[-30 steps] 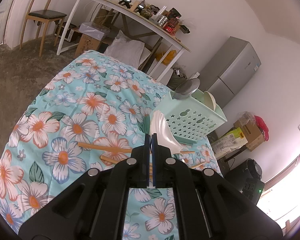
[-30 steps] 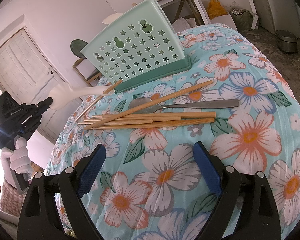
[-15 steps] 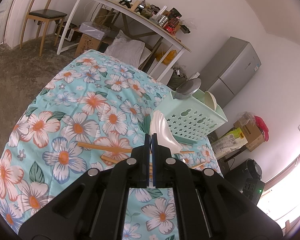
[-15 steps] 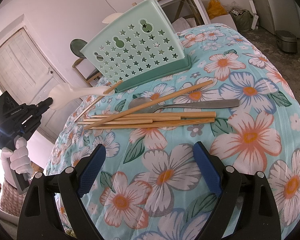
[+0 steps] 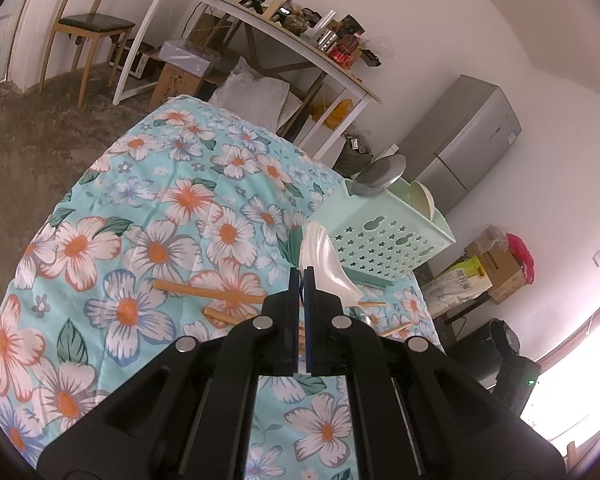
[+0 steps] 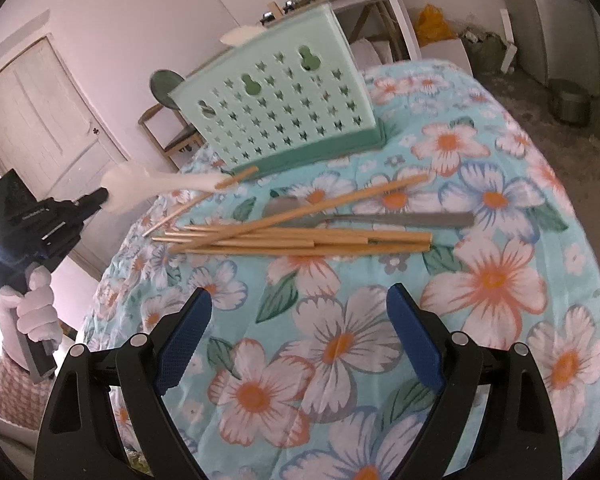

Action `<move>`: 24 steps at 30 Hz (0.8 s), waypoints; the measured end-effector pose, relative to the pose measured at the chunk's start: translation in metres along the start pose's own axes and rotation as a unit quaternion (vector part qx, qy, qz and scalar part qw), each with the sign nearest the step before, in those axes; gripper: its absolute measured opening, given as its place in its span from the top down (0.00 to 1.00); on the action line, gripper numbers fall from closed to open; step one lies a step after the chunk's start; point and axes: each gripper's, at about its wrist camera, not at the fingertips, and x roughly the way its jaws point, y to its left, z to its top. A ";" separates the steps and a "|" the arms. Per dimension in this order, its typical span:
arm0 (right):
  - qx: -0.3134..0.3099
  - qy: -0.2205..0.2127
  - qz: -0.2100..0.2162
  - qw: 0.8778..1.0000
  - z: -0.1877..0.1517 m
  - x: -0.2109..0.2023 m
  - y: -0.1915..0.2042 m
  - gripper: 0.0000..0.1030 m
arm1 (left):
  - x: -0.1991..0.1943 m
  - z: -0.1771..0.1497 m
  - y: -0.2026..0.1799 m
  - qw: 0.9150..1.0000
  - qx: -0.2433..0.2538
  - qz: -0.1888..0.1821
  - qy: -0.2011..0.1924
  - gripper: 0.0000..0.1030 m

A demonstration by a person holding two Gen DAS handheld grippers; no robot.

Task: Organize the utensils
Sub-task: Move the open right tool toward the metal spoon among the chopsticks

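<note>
My left gripper (image 5: 302,276) is shut on the bowl end of a white plastic spoon (image 5: 324,256), held in the air over the floral table near its left edge. From the right wrist view the left gripper (image 6: 100,196) holds the white spoon (image 6: 152,186) level, handle towards the mint star-cut basket (image 6: 276,92). Several wooden chopsticks (image 6: 292,236) and a grey metal utensil (image 6: 380,218) lie in front of the basket. My right gripper (image 6: 300,316) hangs open above bare cloth, short of the chopsticks.
The basket (image 5: 384,236) holds a grey metal dish (image 5: 380,170) and pale bowls (image 5: 420,196). A gloved hand (image 6: 32,304) holds the left gripper. The floral cloth (image 6: 500,280) falls away at the table edges. A desk, chair and fridge stand beyond.
The right wrist view has rolled slightly. The left gripper and its spoon have stayed where they were, and nothing on the table has moved.
</note>
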 end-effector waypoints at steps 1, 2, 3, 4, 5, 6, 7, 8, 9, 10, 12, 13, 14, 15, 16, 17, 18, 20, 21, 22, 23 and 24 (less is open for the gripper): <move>-0.003 -0.005 -0.001 1.000 0.002 -0.003 0.002 0.16 | 0.001 0.002 0.001 1.000 0.001 0.000 0.000 0.99; -0.007 -0.011 -0.003 1.000 0.006 -0.006 0.004 0.16 | 0.001 0.000 0.001 1.000 0.002 0.000 -0.002 0.99; -0.012 -0.019 -0.007 1.000 0.010 -0.011 0.005 0.16 | 0.000 -0.001 0.001 1.000 0.001 -0.001 -0.002 0.99; -0.016 -0.023 -0.008 1.000 0.013 -0.013 0.006 0.16 | 0.000 -0.003 0.000 1.000 0.000 -0.002 -0.003 0.99; -0.021 -0.028 -0.013 0.999 0.018 -0.014 0.008 0.16 | 0.000 -0.005 0.000 1.000 -0.001 -0.001 -0.004 0.99; -0.028 -0.031 -0.020 0.999 0.023 -0.015 0.009 0.16 | 0.000 -0.003 0.003 1.000 -0.003 -0.001 -0.004 0.99; -0.032 -0.033 -0.024 0.999 0.027 -0.014 0.010 0.16 | 0.000 -0.004 0.006 1.000 -0.006 -0.001 -0.005 0.99; -0.038 -0.034 -0.030 0.998 0.034 -0.012 0.011 0.18 | 0.000 -0.005 0.007 1.000 -0.009 -0.001 -0.006 0.99; -0.041 -0.033 -0.032 0.998 0.037 -0.010 0.012 0.21 | -0.003 -0.005 0.009 1.000 -0.013 -0.001 -0.008 0.99; -0.049 -0.033 -0.038 0.998 0.044 -0.005 0.014 0.21 | -0.003 -0.006 0.010 1.000 -0.015 -0.001 -0.009 0.99; -0.061 -0.032 -0.046 0.997 0.055 0.004 0.017 0.27 | -0.007 -0.008 0.012 1.000 -0.018 -0.002 -0.013 0.99; -0.064 -0.032 -0.048 0.996 0.057 0.008 0.019 0.28 | -0.007 -0.011 0.011 1.000 -0.021 -0.002 -0.014 0.99; -0.070 -0.031 -0.049 0.996 0.061 0.013 0.021 0.31 | -0.008 -0.011 0.013 1.000 -0.022 -0.002 -0.015 0.99; -0.075 -0.030 -0.052 0.995 0.064 0.018 0.023 0.34 | -0.010 -0.012 0.015 1.000 -0.024 -0.001 -0.016 0.99; -0.082 -0.027 -0.058 0.995 0.068 0.025 0.024 0.35 | -0.010 -0.014 0.015 1.000 -0.027 0.000 -0.016 0.99; -0.088 -0.022 -0.063 0.994 0.072 0.033 0.025 0.38 | -0.011 -0.014 0.017 0.999 -0.029 0.000 -0.017 0.99; -0.091 -0.017 -0.068 0.993 0.075 0.040 0.025 0.40 | -0.011 -0.018 0.015 0.999 -0.031 0.000 -0.017 0.99; -0.093 -0.002 -0.084 0.992 0.081 0.054 0.022 0.45 | -0.013 -0.020 0.017 0.999 -0.034 0.000 -0.019 0.99; -0.093 0.006 -0.091 0.991 0.083 0.060 0.021 0.48 | -0.014 -0.020 0.017 0.999 -0.035 0.000 -0.019 0.99; -0.094 0.017 -0.104 0.990 0.085 0.069 0.017 0.49 | -0.014 -0.022 0.017 0.999 -0.036 0.000 -0.020 0.99; -0.095 0.024 -0.112 0.989 0.085 0.073 0.015 0.50 | -0.014 -0.023 0.017 0.999 -0.037 -0.001 -0.020 0.99; -0.097 0.035 -0.121 0.987 0.085 0.077 0.013 0.51 | -0.014 -0.023 0.017 0.999 -0.038 -0.001 -0.020 0.99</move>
